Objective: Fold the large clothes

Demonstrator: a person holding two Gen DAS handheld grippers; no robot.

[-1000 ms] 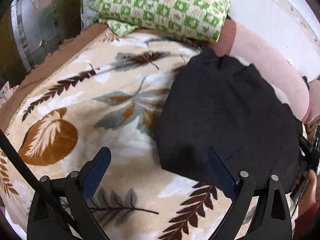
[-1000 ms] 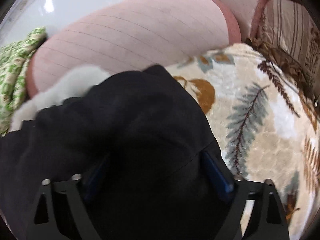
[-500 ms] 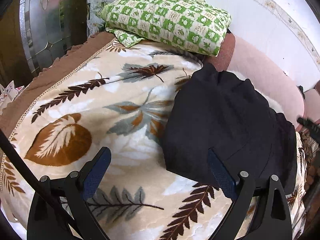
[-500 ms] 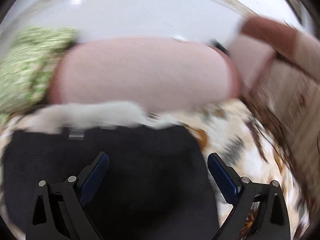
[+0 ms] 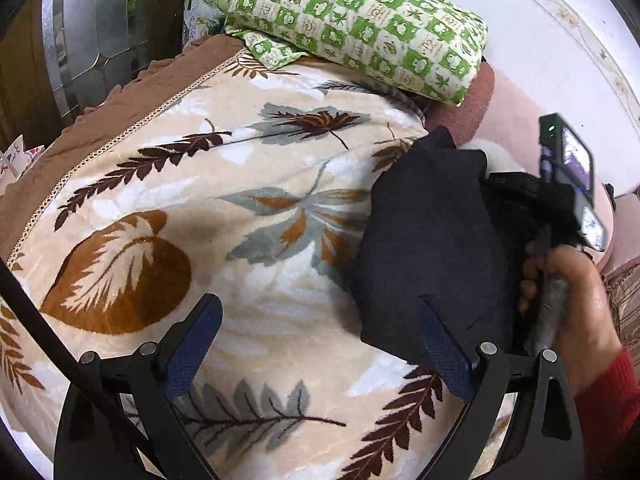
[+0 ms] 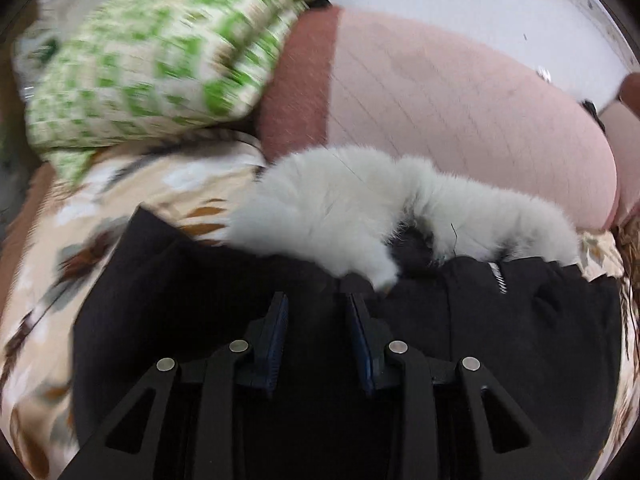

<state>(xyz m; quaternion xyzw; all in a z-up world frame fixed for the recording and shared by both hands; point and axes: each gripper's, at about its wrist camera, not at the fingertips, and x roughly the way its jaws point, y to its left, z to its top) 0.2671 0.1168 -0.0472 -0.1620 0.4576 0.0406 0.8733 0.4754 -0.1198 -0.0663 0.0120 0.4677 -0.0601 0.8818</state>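
Note:
A folded black coat (image 5: 432, 240) lies on the leaf-print blanket (image 5: 256, 216) at the right of the left wrist view. In the right wrist view the coat (image 6: 200, 300) fills the lower half, with its white fur trim (image 6: 340, 216) along the far edge. My left gripper (image 5: 316, 320) is open and empty, hovering above the blanket left of the coat. My right gripper (image 6: 318, 304) is partly closed, its pads a narrow gap apart above the coat near the fur; nothing shows between them. The right gripper's body (image 5: 560, 200) shows held in a hand over the coat.
A green checked folded quilt (image 5: 360, 20) lies at the far end of the bed, also in the right wrist view (image 6: 152, 60). A pink bolster (image 6: 460, 120) runs along the white wall behind the coat. A brown blanket border (image 5: 100, 120) marks the left edge.
My right gripper narrowed from wide open to a small gap and swung left toward the fur trim. My left gripper pulled back slightly and stayed open. The coat stayed folded.

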